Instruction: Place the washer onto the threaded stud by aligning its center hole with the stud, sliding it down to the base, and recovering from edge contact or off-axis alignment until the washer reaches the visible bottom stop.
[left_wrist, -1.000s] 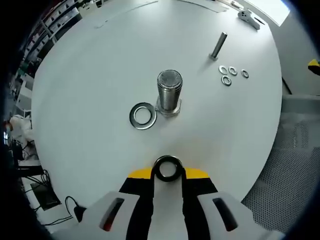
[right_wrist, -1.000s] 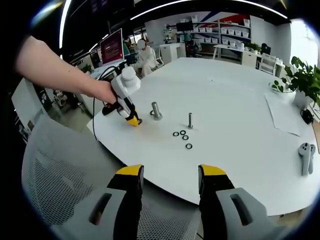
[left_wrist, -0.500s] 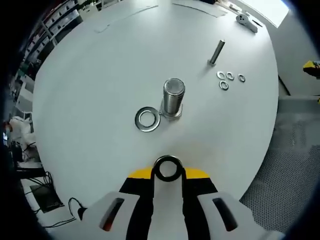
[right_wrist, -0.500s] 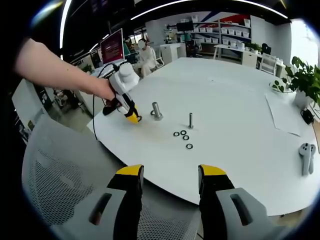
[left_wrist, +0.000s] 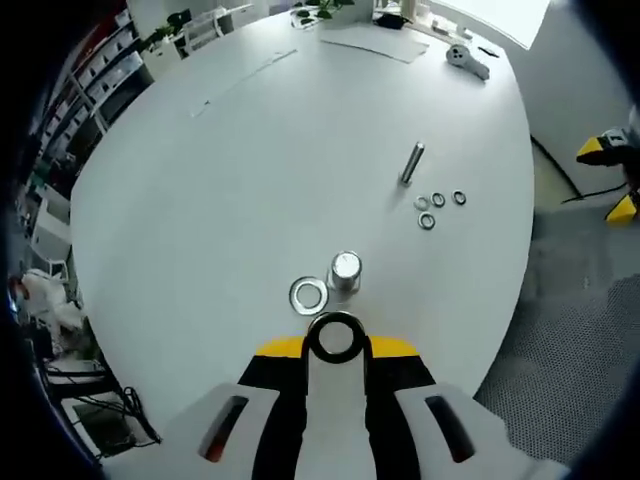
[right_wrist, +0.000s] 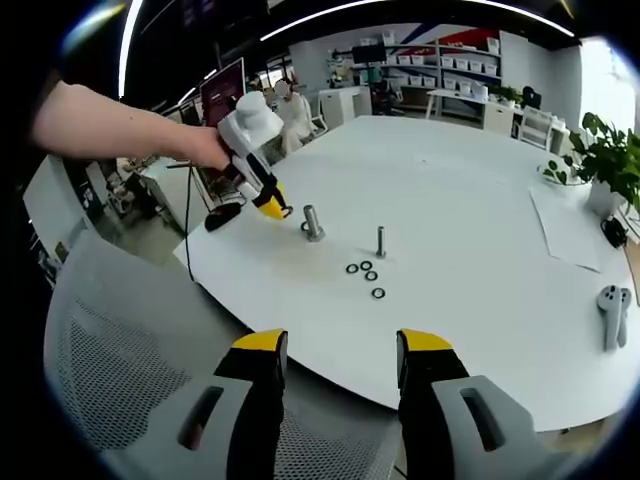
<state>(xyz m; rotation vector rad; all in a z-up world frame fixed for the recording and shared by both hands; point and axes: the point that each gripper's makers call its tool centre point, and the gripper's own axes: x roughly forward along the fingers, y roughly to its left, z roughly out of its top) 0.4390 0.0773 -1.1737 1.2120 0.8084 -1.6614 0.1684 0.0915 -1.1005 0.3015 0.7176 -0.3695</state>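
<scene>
My left gripper (left_wrist: 335, 345) is shut on a dark steel washer (left_wrist: 335, 337), held on edge between its yellow-tipped jaws. It hangs well above the white round table (left_wrist: 250, 170). Just beyond the jaw tips the thick threaded stud (left_wrist: 345, 272) stands upright on its nut base, seen almost end-on. A second washer (left_wrist: 308, 294) lies flat on the table at the stud's left. In the right gripper view a hand holds the left gripper (right_wrist: 270, 207) above and left of the stud (right_wrist: 313, 222). My right gripper (right_wrist: 343, 350) is open with nothing between its fingers, off the table's edge.
A thin bolt (left_wrist: 411, 163) stands further out, with several small washers (left_wrist: 437, 208) beside it. A white controller (right_wrist: 610, 312), papers (right_wrist: 570, 228) and a plant (right_wrist: 605, 150) sit at the table's far side. A grey mesh chair (right_wrist: 120, 380) is below the right gripper.
My left gripper has lifted up and back from the table with the washer still in it, so the stud looks smaller and nearer the jaw tips. The right gripper has stayed still.
</scene>
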